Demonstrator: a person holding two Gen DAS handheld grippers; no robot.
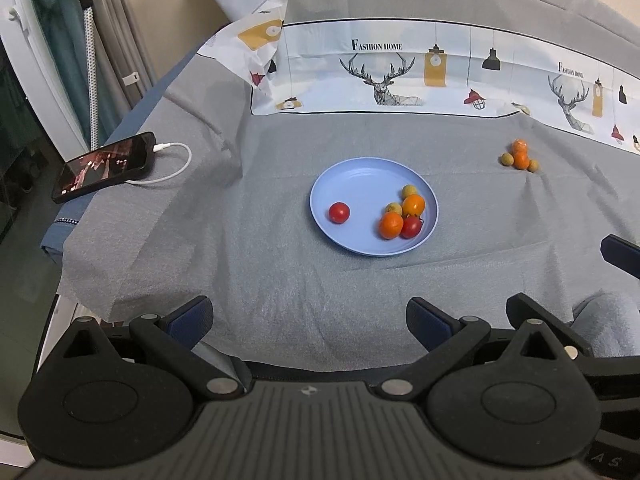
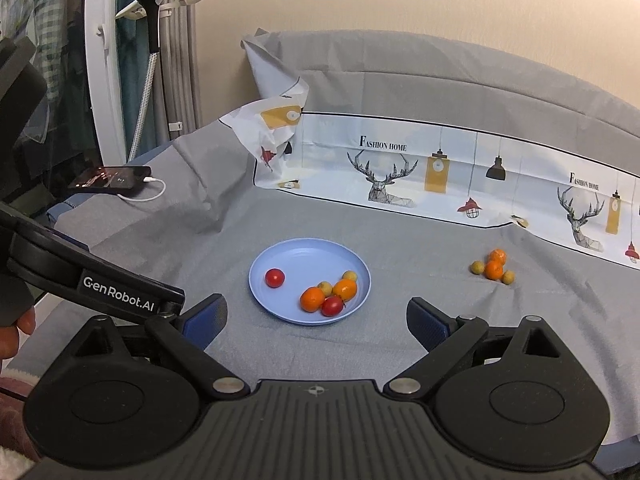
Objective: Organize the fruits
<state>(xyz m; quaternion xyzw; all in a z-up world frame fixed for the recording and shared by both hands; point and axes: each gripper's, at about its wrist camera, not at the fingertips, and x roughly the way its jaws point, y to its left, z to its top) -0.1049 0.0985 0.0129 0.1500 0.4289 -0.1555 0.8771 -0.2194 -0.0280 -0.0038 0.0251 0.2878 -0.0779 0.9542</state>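
Both grippers, left [image 1: 308,320] and right [image 2: 316,318], spread wide, empty; beyond, blue plate [image 1: 360,172] holding six fruits; far right, four loose fruits [image 1: 519,156].

"FASHION HOME" on printed cloth [image 1: 400,76]; "GenRobot.AI" on left gripper [image 2: 120,292].

A round light-blue plastic plate [image 1: 344,176] lies flat, holding one red tomato [image 1: 339,213] apart at its left and a touching cluster [image 1: 404,214] — two oranges, a tomato, two small tan fruits. Well to its right, a second small heap [image 1: 519,156] — two oranges, two tan fruits.
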